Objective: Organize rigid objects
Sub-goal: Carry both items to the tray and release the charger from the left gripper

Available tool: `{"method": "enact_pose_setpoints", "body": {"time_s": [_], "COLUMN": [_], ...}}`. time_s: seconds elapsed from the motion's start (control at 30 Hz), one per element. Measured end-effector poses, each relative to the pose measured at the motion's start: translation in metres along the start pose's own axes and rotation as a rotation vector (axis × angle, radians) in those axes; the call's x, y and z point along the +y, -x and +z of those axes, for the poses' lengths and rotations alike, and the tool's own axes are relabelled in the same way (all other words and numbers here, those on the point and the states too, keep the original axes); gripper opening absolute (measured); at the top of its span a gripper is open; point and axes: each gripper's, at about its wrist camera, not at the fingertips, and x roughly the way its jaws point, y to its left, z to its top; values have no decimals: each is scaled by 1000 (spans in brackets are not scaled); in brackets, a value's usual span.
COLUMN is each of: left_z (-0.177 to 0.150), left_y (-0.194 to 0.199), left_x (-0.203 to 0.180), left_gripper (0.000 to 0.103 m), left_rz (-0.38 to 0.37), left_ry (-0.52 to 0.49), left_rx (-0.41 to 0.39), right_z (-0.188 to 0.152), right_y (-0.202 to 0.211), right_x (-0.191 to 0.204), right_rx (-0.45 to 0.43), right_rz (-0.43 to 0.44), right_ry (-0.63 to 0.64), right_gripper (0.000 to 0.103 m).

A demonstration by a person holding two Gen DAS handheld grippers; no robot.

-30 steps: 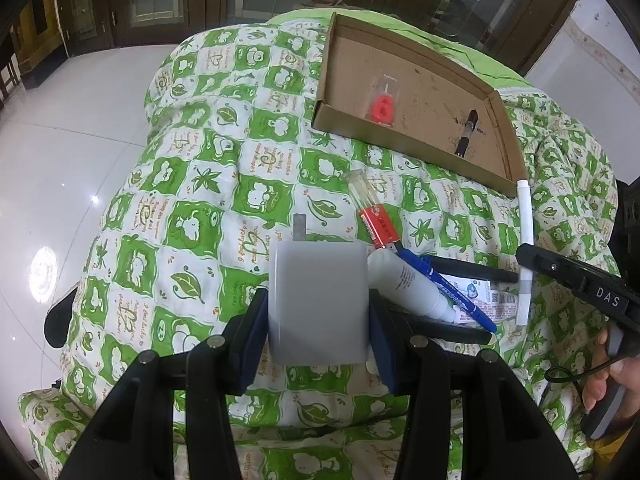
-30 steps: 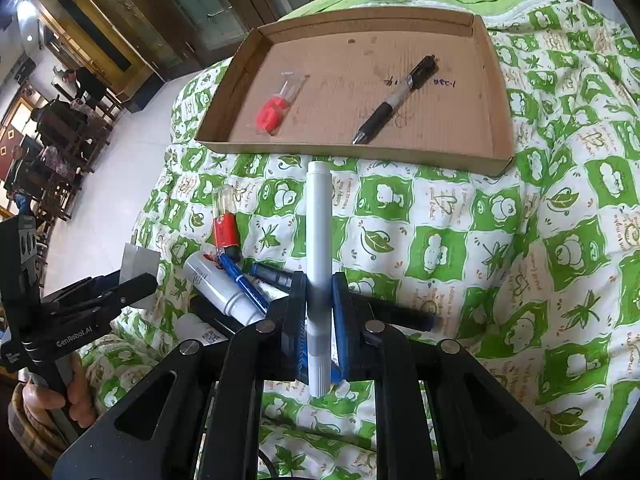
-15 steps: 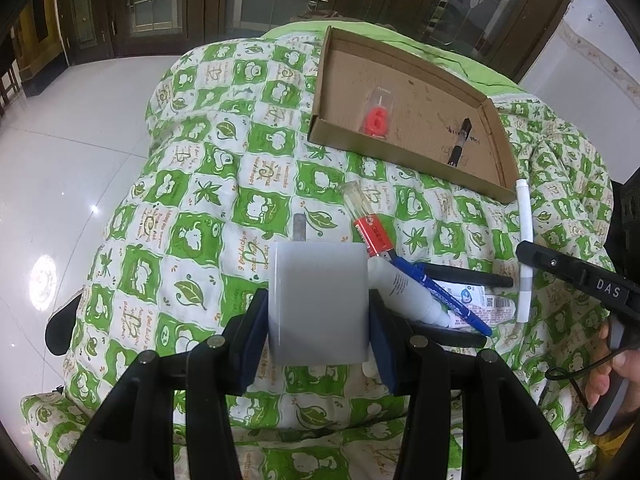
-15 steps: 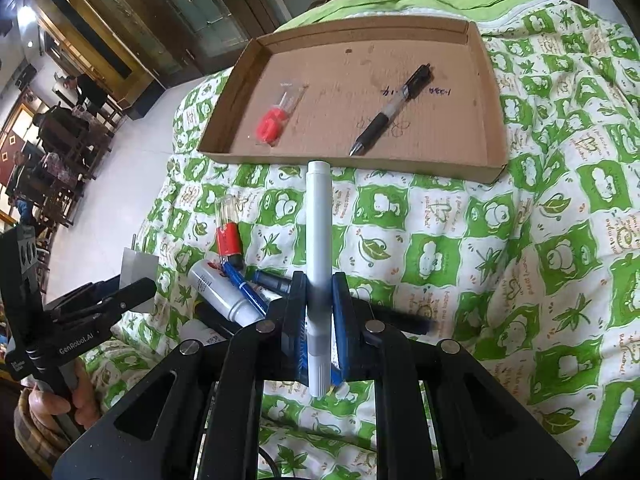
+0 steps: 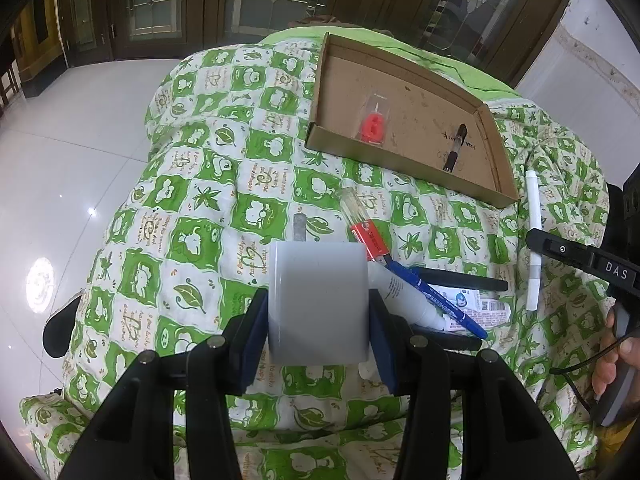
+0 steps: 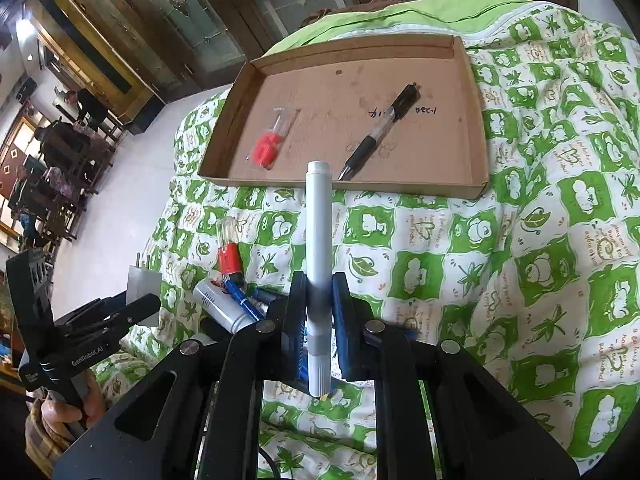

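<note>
My left gripper (image 5: 318, 312) is shut on a white plug charger (image 5: 318, 300) and holds it above the green quilt; it also shows in the right wrist view (image 6: 142, 288). My right gripper (image 6: 318, 300) is shut on a white marker (image 6: 319, 248) that points toward the cardboard tray (image 6: 478, 128). The marker shows in the left wrist view (image 5: 533, 236). The tray (image 5: 320, 136) holds a red packaged item (image 5: 372, 128) and a black pen (image 5: 454, 152).
A pile lies on the quilt between the grippers: a red-capped tube (image 5: 362, 224), a white bottle (image 5: 400, 296), a blue pen (image 5: 436, 300) and a black pen (image 5: 460, 280). The quilt drops to the tiled floor (image 5: 60, 160) on the left.
Both grippers have risen and drawn back a little with their objects held; the tray looks slightly smaller and farther in both views.
</note>
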Motion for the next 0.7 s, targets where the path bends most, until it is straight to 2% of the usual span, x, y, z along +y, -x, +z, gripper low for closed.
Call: {"method": "enact_pose_setpoints", "body": {"time_s": [0.2, 0.4, 0.7], "left_z": [0, 5, 49], "left_y": [3, 8, 4], "left_x": [-1, -6, -25], "left_gripper": [47, 47, 47], "left_rz": [-9, -38, -36], "left_ry": [-1, -19, -74], "left_rx": [-8, -16, -34], "right_z": [1, 13, 54], "right_y": [2, 20, 36], "right_x": [-2, -12, -28], "right_rx": [-3, -50, -76], "right_rz": [1, -11, -34], "right_ry": [-3, -18, -19], "right_gripper": [12, 12, 12]}}
